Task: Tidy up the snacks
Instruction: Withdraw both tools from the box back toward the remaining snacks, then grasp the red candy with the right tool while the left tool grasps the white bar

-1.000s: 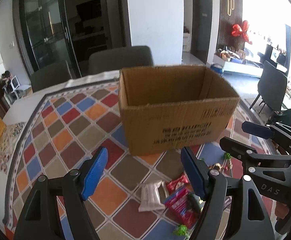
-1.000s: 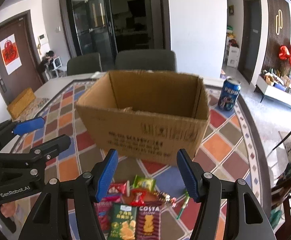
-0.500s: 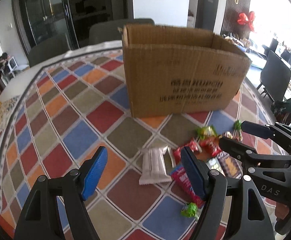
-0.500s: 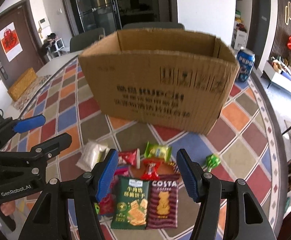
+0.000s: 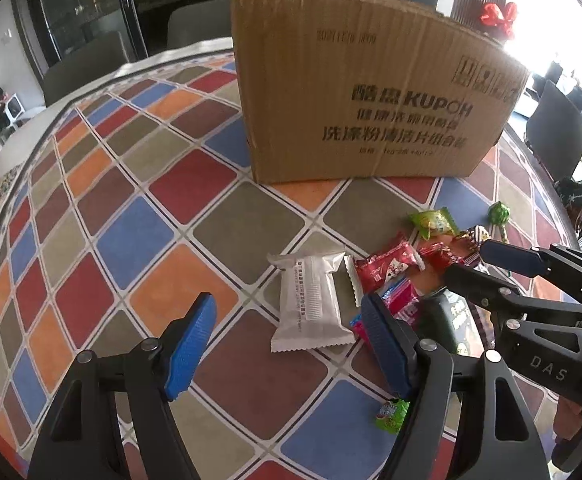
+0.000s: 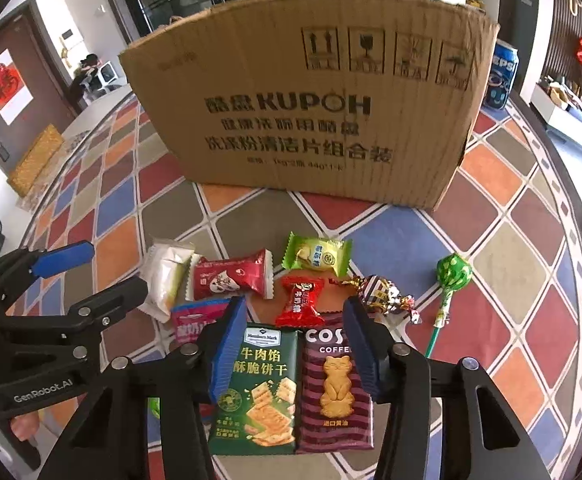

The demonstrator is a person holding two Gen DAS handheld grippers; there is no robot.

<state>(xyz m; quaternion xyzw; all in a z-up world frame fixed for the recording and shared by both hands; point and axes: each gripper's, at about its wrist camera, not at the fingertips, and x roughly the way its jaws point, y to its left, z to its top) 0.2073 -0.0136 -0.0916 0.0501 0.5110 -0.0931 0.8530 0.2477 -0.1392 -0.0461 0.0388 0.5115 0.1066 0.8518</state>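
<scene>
I lowered my right gripper [image 6: 295,344], its jaws closing but empty, over the green biscuit packet [image 6: 257,388]; my left gripper [image 5: 291,344] gaped wide above the white wrapped snack [image 5: 311,300], bound for the brown cardboard box [image 6: 311,112].

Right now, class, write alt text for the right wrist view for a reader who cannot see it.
The right gripper, fingers open, hovers over a green biscuit packet and a Costa cat-biscuit packet. More sweets and a green lollipop lie before a cardboard box on a chequered tablecloth.
</scene>
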